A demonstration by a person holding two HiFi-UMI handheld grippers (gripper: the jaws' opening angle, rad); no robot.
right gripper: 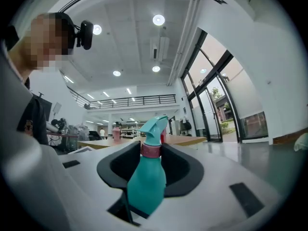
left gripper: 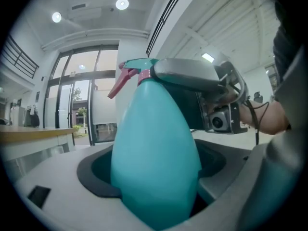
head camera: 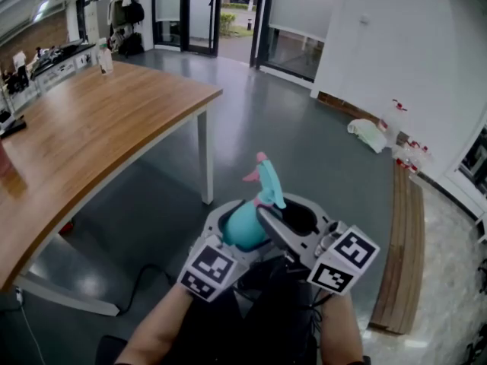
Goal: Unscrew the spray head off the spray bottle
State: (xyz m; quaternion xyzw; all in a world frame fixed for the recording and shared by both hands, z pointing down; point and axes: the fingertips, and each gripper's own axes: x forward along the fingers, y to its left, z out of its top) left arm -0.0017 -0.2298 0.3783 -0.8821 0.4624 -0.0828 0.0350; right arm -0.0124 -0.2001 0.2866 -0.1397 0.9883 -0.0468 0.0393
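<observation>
A teal spray bottle [head camera: 243, 228] with a teal spray head [head camera: 268, 179] and pink trigger is held up in the air in front of me. My left gripper [head camera: 237, 233] is shut on the bottle's fat body [left gripper: 156, 158], which fills the space between its jaws [left gripper: 159, 196]. My right gripper [head camera: 264, 210] comes in from the right at neck height. In the right gripper view the pink collar [right gripper: 150, 149] sits pinched between its two black pads, with the spray head [right gripper: 155, 125] above. The right gripper's grey finger [left gripper: 190, 75] lies across the neck in the left gripper view.
A long wooden table [head camera: 84, 128] stands at the left over a grey floor. A wooden bench [head camera: 403, 242] runs along the right wall. Spray bottles [head camera: 397, 120] and a white bag [head camera: 368, 134] lie by the far wall. A cable [head camera: 144, 280] trails on the floor.
</observation>
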